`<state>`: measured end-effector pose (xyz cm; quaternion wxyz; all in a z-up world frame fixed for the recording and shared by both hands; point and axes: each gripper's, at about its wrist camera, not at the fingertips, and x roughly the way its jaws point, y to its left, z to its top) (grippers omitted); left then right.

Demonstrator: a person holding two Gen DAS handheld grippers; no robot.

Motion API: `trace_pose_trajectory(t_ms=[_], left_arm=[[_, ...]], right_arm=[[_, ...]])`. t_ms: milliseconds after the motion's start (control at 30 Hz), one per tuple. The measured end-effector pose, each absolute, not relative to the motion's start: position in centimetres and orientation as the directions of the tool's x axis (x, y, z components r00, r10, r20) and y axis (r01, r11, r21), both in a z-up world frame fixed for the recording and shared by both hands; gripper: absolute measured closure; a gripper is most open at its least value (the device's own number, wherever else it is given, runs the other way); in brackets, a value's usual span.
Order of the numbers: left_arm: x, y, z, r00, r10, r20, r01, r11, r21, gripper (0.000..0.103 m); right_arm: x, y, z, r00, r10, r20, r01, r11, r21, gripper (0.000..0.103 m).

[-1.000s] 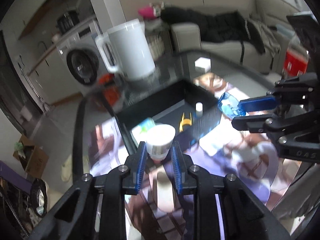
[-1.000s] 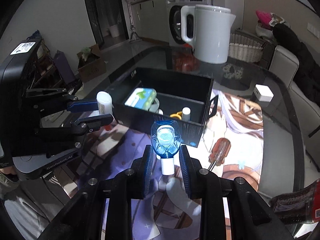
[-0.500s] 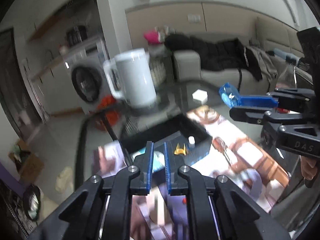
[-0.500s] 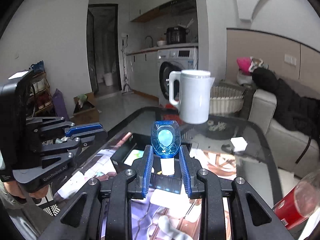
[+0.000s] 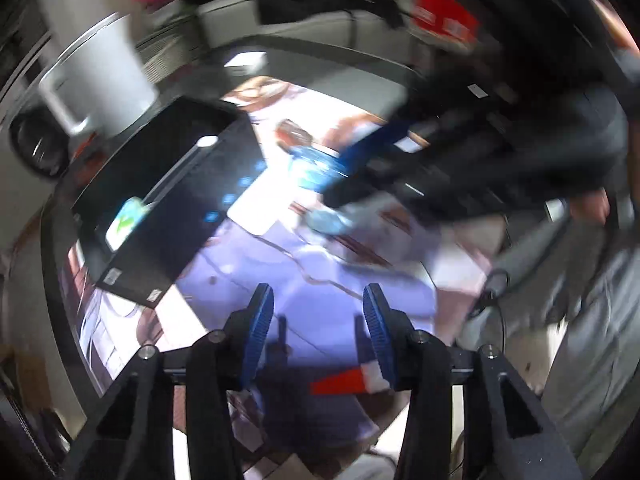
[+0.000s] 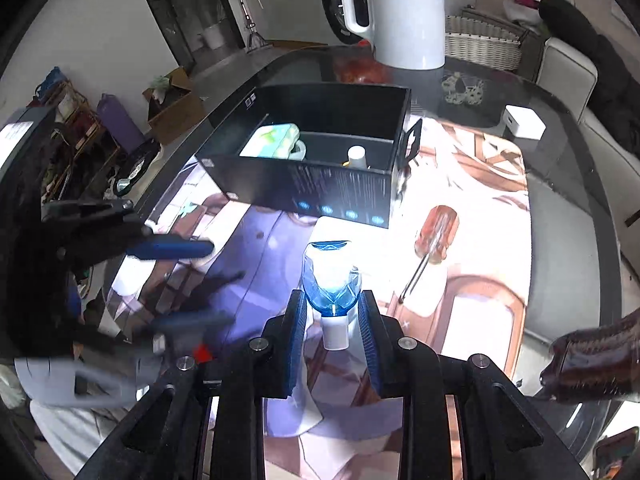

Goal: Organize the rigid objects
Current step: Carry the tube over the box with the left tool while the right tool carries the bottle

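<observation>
My right gripper [image 6: 331, 312] is shut on a small blue translucent bottle [image 6: 330, 285] with a white cap, held above the printed mat in front of the black box [image 6: 320, 184]. The box holds a green-and-white packet [image 6: 275, 141] and a small white bottle [image 6: 357, 157]. My left gripper [image 5: 318, 312] is open and empty above the mat, with the box [image 5: 160, 200] to its left; it also shows blurred at the left of the right wrist view [image 6: 176, 284]. An orange-handled screwdriver [image 6: 434, 242] lies on the mat right of the box.
A white kettle [image 6: 404, 12] stands behind the box. A white cube [image 6: 523, 121] lies at the table's far right. A dark bottle with a red label [image 6: 592, 364] is at the right edge. A red-and-white object [image 5: 348, 382] lies under the left gripper.
My left gripper has let go of the white cylinder it held, opened wide and swung down over the mat. My right gripper has come back down toward the box with the blue bottle.
</observation>
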<state>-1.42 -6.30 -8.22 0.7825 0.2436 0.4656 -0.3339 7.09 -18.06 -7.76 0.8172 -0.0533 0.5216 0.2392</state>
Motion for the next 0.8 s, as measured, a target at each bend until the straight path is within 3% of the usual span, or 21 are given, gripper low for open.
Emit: trace_pose_trajectory(t_ms=[233,467,800], left_arm=[[-4.8,-6.3,-7.3,0.319,-0.340,-0.885,0.822,0.563,0.081,0.054],[-1.6,-3.9,-9.0,0.346,-0.244,-0.906,0.697,0.713,0.074,0.054],[-7.3,-3.7,-8.1,0.249,-0.326,-0.912,0.855,0.517,0.049,0.054]], right_arm=[[6.6,-17.8,-9.2,0.310,0.320,-0.895,-0.460,0.874,0.153,0.076],[6.7,-16.7,-10.0,0.300,0.308,-0.903,-0.471,0.871,0.140,0.076],[6.9,-17.1,-10.2,0.290,0.306,-0.907,-0.455,0.878,0.151,0.076]])
